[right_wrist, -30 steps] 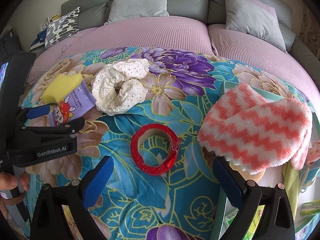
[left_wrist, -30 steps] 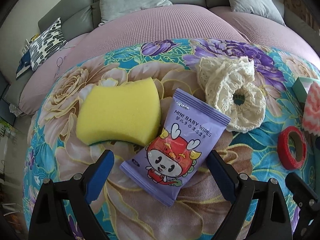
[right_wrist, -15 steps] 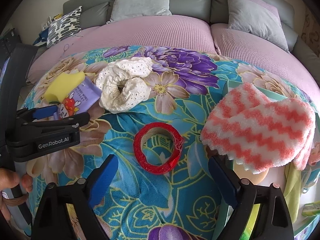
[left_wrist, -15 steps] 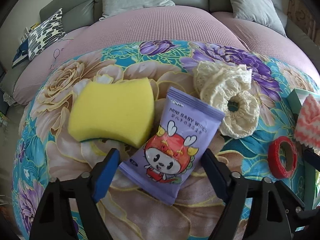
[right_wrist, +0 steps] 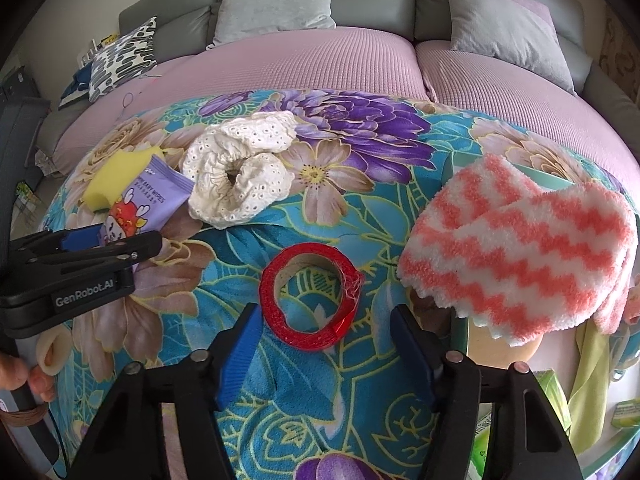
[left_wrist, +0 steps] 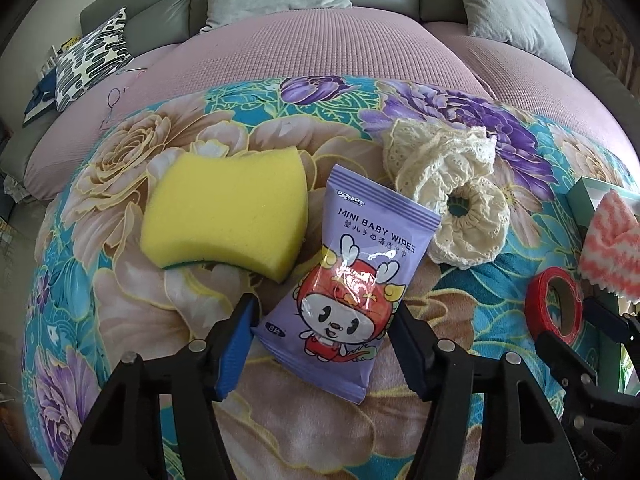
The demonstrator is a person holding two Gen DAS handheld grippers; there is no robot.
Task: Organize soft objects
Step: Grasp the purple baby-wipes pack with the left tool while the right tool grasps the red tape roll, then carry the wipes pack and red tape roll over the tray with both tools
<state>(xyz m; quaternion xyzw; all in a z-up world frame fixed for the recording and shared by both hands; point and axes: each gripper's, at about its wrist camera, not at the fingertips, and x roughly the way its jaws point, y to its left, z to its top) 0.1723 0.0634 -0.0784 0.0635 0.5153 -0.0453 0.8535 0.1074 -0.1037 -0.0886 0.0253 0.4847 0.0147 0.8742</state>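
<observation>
A purple baby wipes pack (left_wrist: 349,276) lies on the floral cloth, its lower end between the open jaws of my left gripper (left_wrist: 326,320). A yellow sponge (left_wrist: 226,212) lies to its left, a cream lace scrunchie (left_wrist: 452,196) to its right. The pack (right_wrist: 142,208), sponge (right_wrist: 110,178) and scrunchie (right_wrist: 240,176) also show in the right wrist view. My right gripper (right_wrist: 324,330) is open around the near edge of a red tape roll (right_wrist: 310,294). A pink and white fluffy cloth (right_wrist: 528,240) hangs over a green box rim at the right.
The floral cloth (right_wrist: 360,208) covers a round table in front of a pink-covered sofa (right_wrist: 300,60) with grey cushions. The green box (right_wrist: 460,332) at right holds yellow-green cloth and small packets. The left gripper body (right_wrist: 72,280) sits at the left edge.
My left gripper has moved forward over the wipes pack and its jaws have narrowed around it. My right gripper has moved forward toward the red tape roll.
</observation>
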